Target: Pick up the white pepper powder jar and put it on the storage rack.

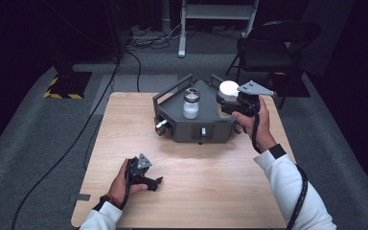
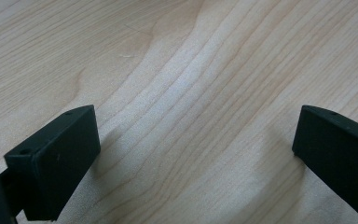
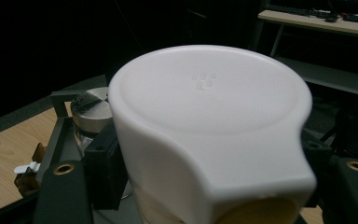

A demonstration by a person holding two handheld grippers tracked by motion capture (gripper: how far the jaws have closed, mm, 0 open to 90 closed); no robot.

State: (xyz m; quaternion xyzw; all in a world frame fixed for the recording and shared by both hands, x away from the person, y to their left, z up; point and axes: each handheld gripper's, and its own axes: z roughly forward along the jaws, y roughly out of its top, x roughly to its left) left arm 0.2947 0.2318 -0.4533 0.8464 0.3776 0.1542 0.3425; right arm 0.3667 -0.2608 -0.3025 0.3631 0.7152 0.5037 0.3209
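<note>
Right gripper (image 1: 226,101) clamps the white-capped bottle (image 3: 205,121) by its sides, above the grey tray (image 1: 191,128). Left gripper (image 1: 154,182) rests on the table (image 1: 211,182), fingers open and empty.

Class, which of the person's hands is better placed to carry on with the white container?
Right: the right gripper is shut on the white container at the grey fixture; the left gripper rests open on the table.

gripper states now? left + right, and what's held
Left gripper: open, empty, low over the wooden table.
Right gripper: shut on the white container, above the grey fixture.
</note>
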